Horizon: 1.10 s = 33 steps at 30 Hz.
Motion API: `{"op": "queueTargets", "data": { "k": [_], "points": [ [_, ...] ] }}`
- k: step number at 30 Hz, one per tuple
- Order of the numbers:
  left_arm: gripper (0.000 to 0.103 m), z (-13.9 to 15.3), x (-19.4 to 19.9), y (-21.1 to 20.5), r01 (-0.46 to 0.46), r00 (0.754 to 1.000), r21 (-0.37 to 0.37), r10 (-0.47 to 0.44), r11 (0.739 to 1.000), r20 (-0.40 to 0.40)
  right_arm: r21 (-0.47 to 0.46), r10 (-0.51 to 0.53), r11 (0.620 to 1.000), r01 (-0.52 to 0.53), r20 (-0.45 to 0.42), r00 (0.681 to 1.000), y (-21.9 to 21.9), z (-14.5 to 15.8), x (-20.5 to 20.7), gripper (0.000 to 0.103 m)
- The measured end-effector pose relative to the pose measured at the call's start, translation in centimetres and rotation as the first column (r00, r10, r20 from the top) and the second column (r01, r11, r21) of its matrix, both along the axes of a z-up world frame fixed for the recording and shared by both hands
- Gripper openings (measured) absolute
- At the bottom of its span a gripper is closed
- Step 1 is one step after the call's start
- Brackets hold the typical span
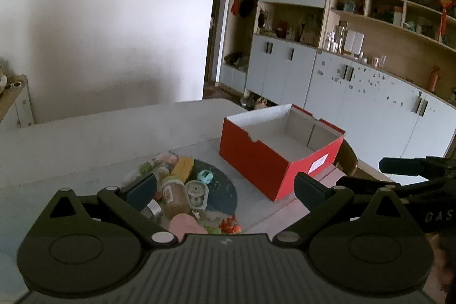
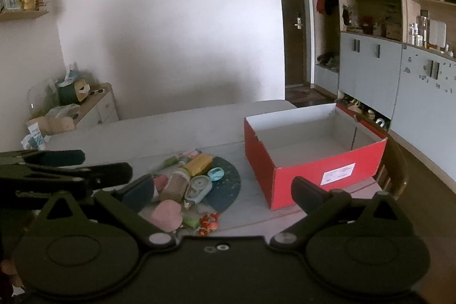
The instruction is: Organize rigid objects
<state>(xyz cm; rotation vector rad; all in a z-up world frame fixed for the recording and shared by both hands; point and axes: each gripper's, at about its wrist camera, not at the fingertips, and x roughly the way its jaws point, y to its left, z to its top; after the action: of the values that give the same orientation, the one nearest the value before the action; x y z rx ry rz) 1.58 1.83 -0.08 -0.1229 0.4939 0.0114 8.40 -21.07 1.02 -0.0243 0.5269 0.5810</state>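
Pile (image 1: 182,190) partly behind tongs (image 1: 225,190)

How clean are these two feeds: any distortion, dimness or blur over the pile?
Left wrist: fisheye bends the cabinets, corners vignetted, pile dim and soft. Right wrist: same bending, wall shadowed, pile dim but readable, box clear.

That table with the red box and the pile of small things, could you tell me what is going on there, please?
A person holds a hand-held gripper in each hand above the table. The left hand-held gripper and the right hand-held gripper are both wide open and hold nothing. A pile of small items, among them a jar, a pink heart and a yellow block, lies on a dark round mat. The red box beside it looks empty, so sorting has not yet begun.
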Motion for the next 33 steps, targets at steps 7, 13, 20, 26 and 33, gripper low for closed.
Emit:
{"op": "queueTargets", "data": {
  "k": [7,13,20,26,33],
  "points": [
    [0.103,-1.0,1.7,0.9,-0.011,1.000,0.016,0.011,1.000,-0.011,-0.008,0.017,1.000,-0.017,-0.025,1.000,0.6,-0.8,1.2,0.102],
    [0.103,-2.8,3.6,1.8,-0.033,0.999,0.028,0.034,0.999,-0.029,-0.040,0.054,0.998,-0.055,-0.045,0.998,1.4,-2.5,2.3,0.102],
    [0.103,-6.1,5.9,3.5,-0.060,0.994,-0.010,0.059,0.998,-0.091,-0.070,0.128,0.989,-0.134,-0.083,0.988,2.5,-5.4,4.2,0.099],
    [0.103,-9.9,7.5,4.4,-0.088,0.979,-0.007,0.085,0.996,-0.185,-0.139,0.218,0.962,-0.233,-0.117,0.969,4.4,-8.8,5.5,0.096],
    [0.102,-13.3,9.4,5.2,-0.122,0.949,-0.027,0.108,0.992,-0.295,-0.214,0.327,0.910,-0.355,-0.158,0.932,7.1,-12.0,6.9,0.090]
  ]
}}
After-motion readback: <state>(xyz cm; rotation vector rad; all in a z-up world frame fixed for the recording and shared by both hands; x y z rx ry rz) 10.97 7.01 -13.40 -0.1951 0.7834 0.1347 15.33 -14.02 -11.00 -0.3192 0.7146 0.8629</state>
